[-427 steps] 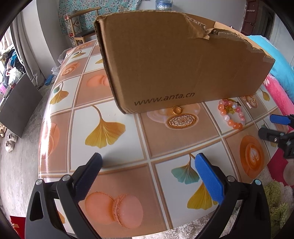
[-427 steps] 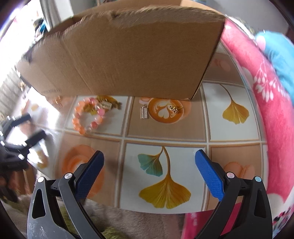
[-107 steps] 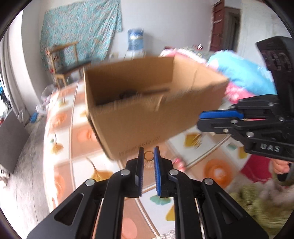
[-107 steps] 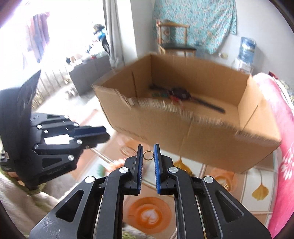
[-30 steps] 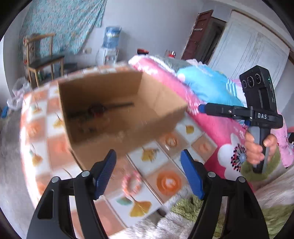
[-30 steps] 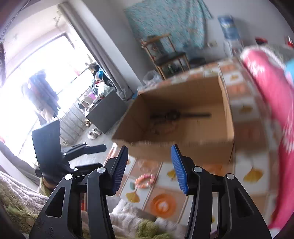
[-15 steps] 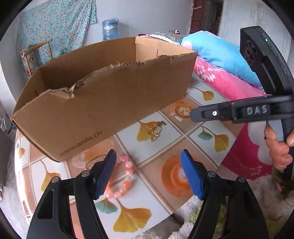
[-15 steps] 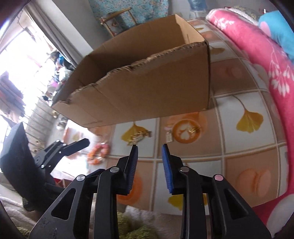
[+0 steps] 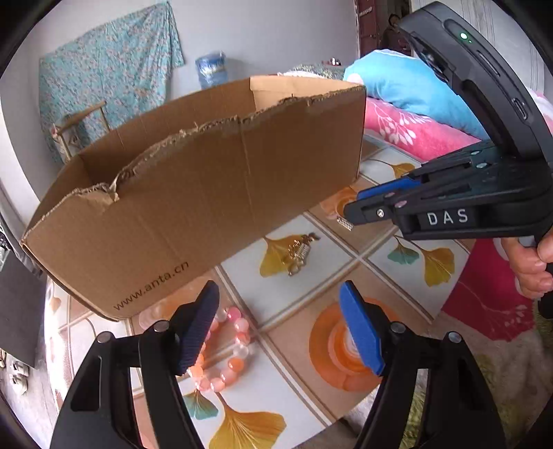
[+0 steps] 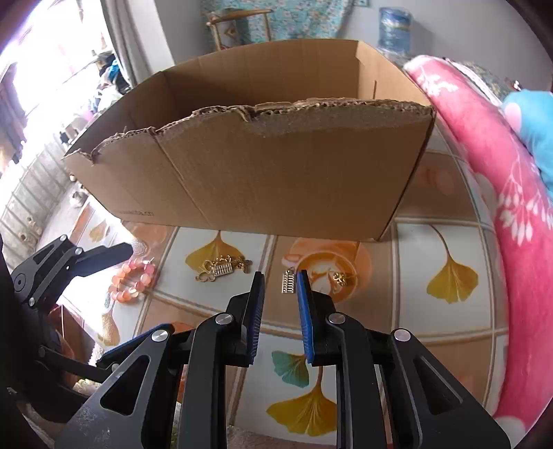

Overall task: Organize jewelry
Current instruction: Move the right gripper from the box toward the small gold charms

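Observation:
A cardboard box (image 9: pixel 207 179) stands open-topped on the patterned table; it also shows in the right wrist view (image 10: pixel 276 172). In front of it lie a pink bead bracelet (image 9: pixel 224 349) (image 10: pixel 133 279), a gold charm cluster (image 9: pixel 299 252) (image 10: pixel 221 269), a small silver charm (image 10: pixel 288 281) (image 9: pixel 345 224) and a gold earring (image 10: pixel 338 278). My left gripper (image 9: pixel 280 328) is open and empty, just above the bracelet. My right gripper (image 10: pixel 280 304) is partly open and empty, its tips just short of the silver charm; it also shows in the left wrist view (image 9: pixel 359 210).
A pink blanket (image 10: pixel 501 207) and a blue pillow (image 9: pixel 408 93) lie along the table's right side. A wooden chair (image 10: pixel 235 27) and a water bottle (image 9: pixel 211 69) stand behind the box. The table's front edge (image 9: pixel 345 414) is close below my grippers.
Both grippers have moved lower and closer to the table and the jewelry. The right gripper now sits over the silver charm, and the left gripper has narrowed a little over the bracelet.

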### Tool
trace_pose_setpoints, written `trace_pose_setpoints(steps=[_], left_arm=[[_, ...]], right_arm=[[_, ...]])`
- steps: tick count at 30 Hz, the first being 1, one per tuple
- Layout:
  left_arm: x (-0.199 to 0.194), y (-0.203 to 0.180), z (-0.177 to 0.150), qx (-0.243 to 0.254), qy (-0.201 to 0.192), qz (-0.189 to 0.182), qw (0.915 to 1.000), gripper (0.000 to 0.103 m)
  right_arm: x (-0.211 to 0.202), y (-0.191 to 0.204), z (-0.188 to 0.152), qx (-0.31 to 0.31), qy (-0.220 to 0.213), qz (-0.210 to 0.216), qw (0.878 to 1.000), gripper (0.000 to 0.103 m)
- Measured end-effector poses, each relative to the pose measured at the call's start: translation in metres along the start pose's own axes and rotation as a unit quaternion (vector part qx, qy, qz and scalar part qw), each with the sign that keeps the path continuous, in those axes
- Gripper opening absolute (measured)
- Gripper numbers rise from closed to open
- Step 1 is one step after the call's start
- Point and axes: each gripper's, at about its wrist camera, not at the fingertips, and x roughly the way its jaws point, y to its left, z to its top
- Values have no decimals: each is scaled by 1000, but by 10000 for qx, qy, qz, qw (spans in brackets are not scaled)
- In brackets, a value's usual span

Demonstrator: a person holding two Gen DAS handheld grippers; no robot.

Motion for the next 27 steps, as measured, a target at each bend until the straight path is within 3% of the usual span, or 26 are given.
trace_pose_setpoints(steps=[6, 11, 18, 24, 27], left_arm=[[-5, -10, 4, 237, -249, 152, 9993, 66], [2, -15, 3, 291, -170, 224, 9992, 51], [19, -16, 6, 213, 58, 138, 9997, 29], [26, -16, 10, 228, 87, 139, 9996, 24], [26, -12, 11, 85, 56, -169, 9998, 24]], right_arm=[[-4, -1, 5, -63, -226, 414, 9989, 18], [5, 7, 11, -356, -193, 675, 9969, 18], [25, 17, 21, -952, 5, 633, 9934, 18], [42, 20, 21, -1292, 146, 545, 9900, 14], [44, 18, 21, -1281, 133, 562, 9901, 13]])
